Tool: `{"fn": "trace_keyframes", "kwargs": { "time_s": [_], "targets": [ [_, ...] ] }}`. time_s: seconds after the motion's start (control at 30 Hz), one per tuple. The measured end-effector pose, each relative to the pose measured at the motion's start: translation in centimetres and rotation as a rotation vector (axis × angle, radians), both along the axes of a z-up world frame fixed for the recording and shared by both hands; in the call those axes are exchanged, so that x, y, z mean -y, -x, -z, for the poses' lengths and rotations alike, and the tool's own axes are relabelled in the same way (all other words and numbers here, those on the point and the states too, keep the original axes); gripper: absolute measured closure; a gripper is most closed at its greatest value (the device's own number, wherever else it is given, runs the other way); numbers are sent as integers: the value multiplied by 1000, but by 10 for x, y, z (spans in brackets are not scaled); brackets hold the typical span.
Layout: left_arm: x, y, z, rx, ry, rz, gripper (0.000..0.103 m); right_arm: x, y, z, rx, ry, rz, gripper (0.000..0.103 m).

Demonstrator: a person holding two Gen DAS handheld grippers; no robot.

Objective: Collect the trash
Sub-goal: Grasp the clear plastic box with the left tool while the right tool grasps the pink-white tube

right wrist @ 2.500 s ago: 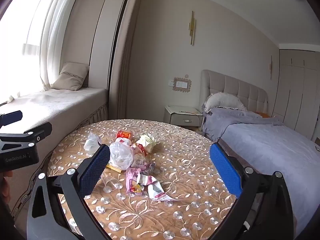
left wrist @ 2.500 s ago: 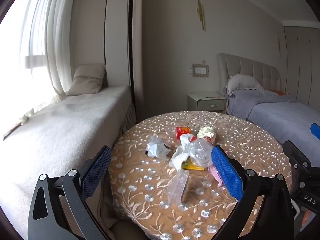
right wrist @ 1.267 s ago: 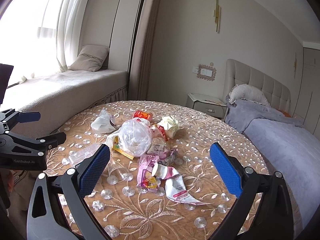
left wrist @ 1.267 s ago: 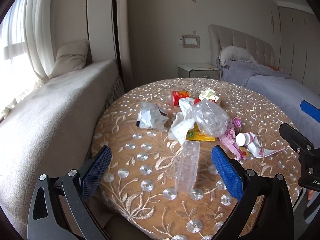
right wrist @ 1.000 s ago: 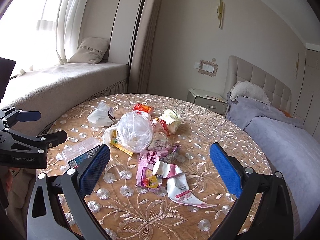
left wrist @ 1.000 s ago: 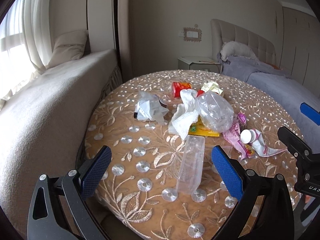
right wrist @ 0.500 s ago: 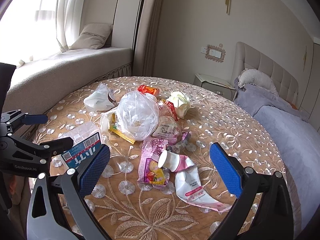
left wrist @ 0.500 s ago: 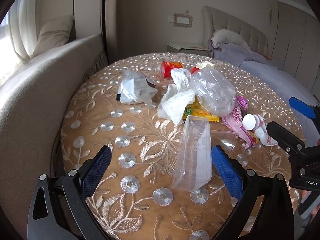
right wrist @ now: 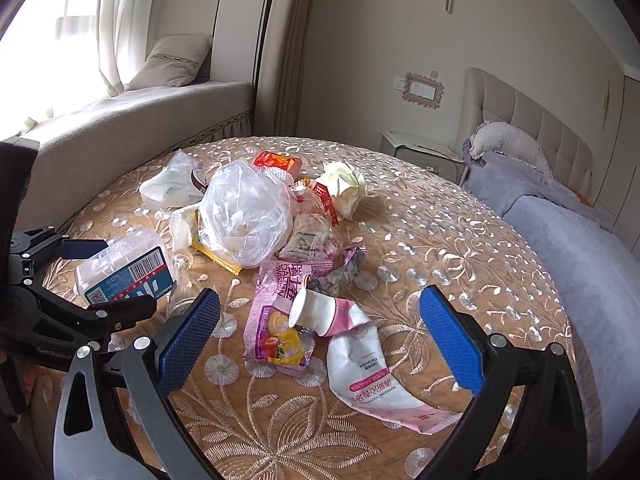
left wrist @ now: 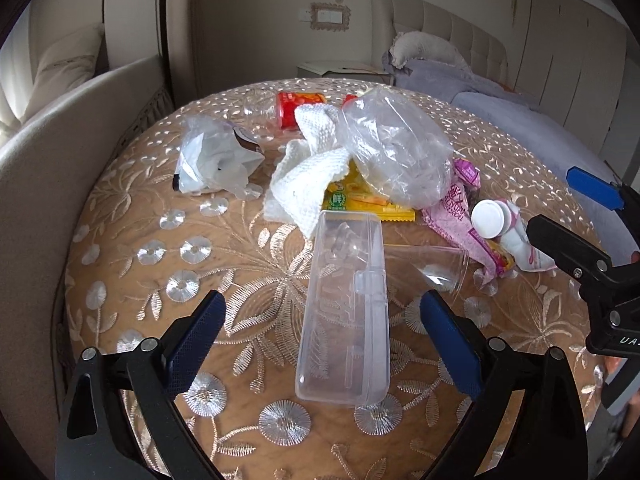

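Trash lies in a heap on a round table with a gold embroidered cloth [left wrist: 132,216]. A clear plastic case [left wrist: 346,304] lies between the wide-open fingers of my left gripper [left wrist: 320,340]; it shows in the right wrist view [right wrist: 124,270] with a barcode label. My right gripper [right wrist: 316,336] is open over a squeezed pink-and-white tube [right wrist: 360,356] and a pink snack wrapper [right wrist: 276,316]. A crumpled clear plastic bag [right wrist: 244,216], a white tissue [left wrist: 308,168], a yellow wrapper [left wrist: 368,200] and a red packet [left wrist: 300,104] lie further back.
A white bag scrap [left wrist: 212,160] lies at the table's left, a clear cup [left wrist: 432,268] beside the case, crumpled cream paper [right wrist: 344,184] at the back. A window seat [right wrist: 132,120] stands left, a bed [right wrist: 568,232] right, a nightstand [right wrist: 420,148] behind.
Both grippers have moved forward and down toward the table. The clear case now lies between the left gripper's fingers, and the pink tube sits between the right gripper's fingers.
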State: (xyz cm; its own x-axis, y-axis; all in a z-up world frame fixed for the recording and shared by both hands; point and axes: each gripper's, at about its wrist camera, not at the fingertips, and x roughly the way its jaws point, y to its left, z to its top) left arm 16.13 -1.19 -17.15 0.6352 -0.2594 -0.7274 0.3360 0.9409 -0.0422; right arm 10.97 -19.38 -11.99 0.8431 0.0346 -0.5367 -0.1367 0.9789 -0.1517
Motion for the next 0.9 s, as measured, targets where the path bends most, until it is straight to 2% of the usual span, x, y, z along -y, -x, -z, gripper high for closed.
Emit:
{"fn": "trace_keyframes", "kwargs": {
  "time_s": [0.03, 0.07, 0.13, 0.17, 0.2, 0.27, 0.33, 0.43, 0.63, 0.73, 0.8, 0.9],
  "targets": [
    [3, -3, 5, -20, -12, 4, 21, 2, -1, 1, -7, -5, 0, 4],
    [6, -5, 8, -31, -29, 3, 29, 3, -2, 3, -16, -11, -1, 3],
    [7, -6, 6, -27, -1, 25, 41, 5, -5, 5, -31, -22, 6, 3],
    [8, -7, 6, -27, -13, 19, 45, 5, -7, 6, -39, -23, 7, 5],
    [10, -7, 5, -22, -29, 14, 58, 6, -9, 7, -43, -23, 11, 7],
    [6, -7, 3, -23, 7, -1, 73, 8, -13, 8, -58, -24, 12, 16],
    [-8, -7, 0, -25, 66, -12, 73, 9, -17, 10, -74, -23, 10, 23],
    [-15, 1, -15, 38, 44, -40, 73, 13, -23, 13, -103, -21, 3, 30],
    [-23, 9, -39, 84, 77, -43, 73, 18, -41, 22, -153, 9, 14, 35],
    [-22, 8, -41, 86, 83, -37, 73, 20, -53, 30, -219, -4, -7, 35],
    [-21, 12, -41, 83, 90, -34, 73, 24, -58, 33, -250, -36, -26, 40],
    [-22, 11, -41, 83, 95, -30, 73, 25, -67, 42, -319, -20, -44, 41]
  ]
}}
